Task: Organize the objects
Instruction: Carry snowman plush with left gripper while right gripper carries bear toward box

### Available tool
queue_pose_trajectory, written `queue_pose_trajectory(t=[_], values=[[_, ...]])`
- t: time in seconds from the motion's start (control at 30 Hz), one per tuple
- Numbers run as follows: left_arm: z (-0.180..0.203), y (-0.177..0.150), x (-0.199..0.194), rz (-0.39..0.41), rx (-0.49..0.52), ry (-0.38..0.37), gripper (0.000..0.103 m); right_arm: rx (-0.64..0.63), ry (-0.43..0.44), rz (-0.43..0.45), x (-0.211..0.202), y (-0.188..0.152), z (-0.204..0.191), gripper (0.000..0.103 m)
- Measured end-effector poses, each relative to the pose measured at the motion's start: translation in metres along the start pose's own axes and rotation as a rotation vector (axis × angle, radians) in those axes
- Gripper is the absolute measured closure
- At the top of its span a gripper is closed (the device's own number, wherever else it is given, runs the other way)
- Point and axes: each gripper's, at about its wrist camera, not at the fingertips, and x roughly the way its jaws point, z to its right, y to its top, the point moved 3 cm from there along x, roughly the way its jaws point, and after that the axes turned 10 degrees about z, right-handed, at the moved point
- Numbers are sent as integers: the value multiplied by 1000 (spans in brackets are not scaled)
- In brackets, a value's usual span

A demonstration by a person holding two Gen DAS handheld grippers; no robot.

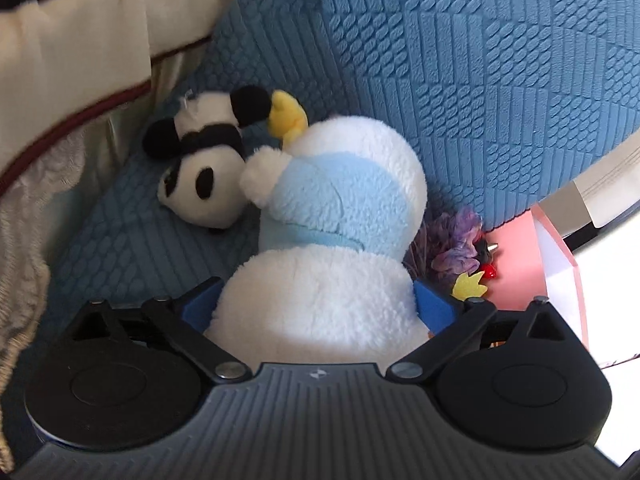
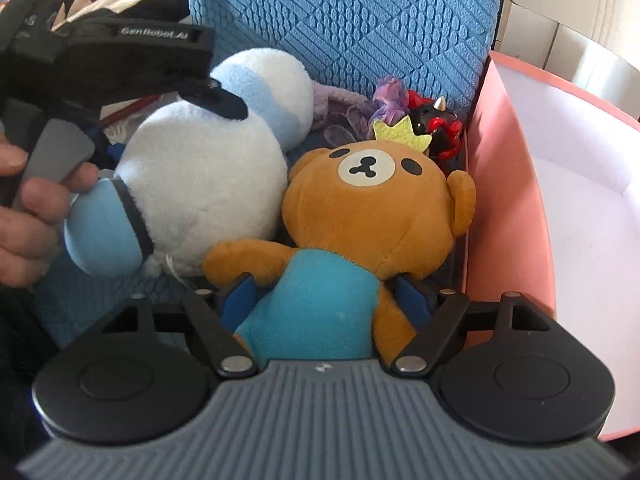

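Observation:
A white and light-blue plush (image 1: 320, 280) lies on the blue textured seat (image 1: 120, 248), its round body between the blue pads of my left gripper (image 1: 316, 304). The jaws stand wide and the pads flank the plush without visibly squeezing it. Beyond it lies a panda plush (image 1: 196, 176). In the right wrist view a brown bear (image 2: 360, 216) in a teal shirt, with a yellow crown, lies on the seat with its body between the spread jaws of my right gripper (image 2: 326, 300). Beside it the white plush (image 2: 208, 168) sits under a left gripper finger (image 2: 224, 102).
A pink box (image 2: 508, 200) with a white inside stands to the right against the blue backrest (image 2: 340, 20). Purple fabric flowers (image 1: 456, 240) and a red and black toy (image 2: 440, 128) sit in the corner. A person's hand (image 2: 24, 208) is at the left; curtains (image 1: 80, 60) hang behind.

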Motion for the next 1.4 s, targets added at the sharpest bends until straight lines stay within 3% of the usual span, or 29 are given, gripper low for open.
queue_pose_trajectory(t=[0.4,0.57,0.8,1.0,1.2,1.4], values=[[-7,5,23,-76,-59,-19,0,-73,-49,-22,17,-9,-11,22],[-6,1,25,-68,-54,-22,0,-81,-48,-9,14,-12,-11,23],[-5,-4,13,-38,-49,-6,5,-57,-36,-18,6,-9,-7,34],[1,-7,-4,-29,-27,-1,12,-6,2,-43,-13,-2,-1,36],[-7,-17,-27,-24,-93,-24,15,55,38,-51,-32,12,2,36],[-9,-23,-44,-2,-122,-50,15,21,52,-26,-47,20,-1,36]])
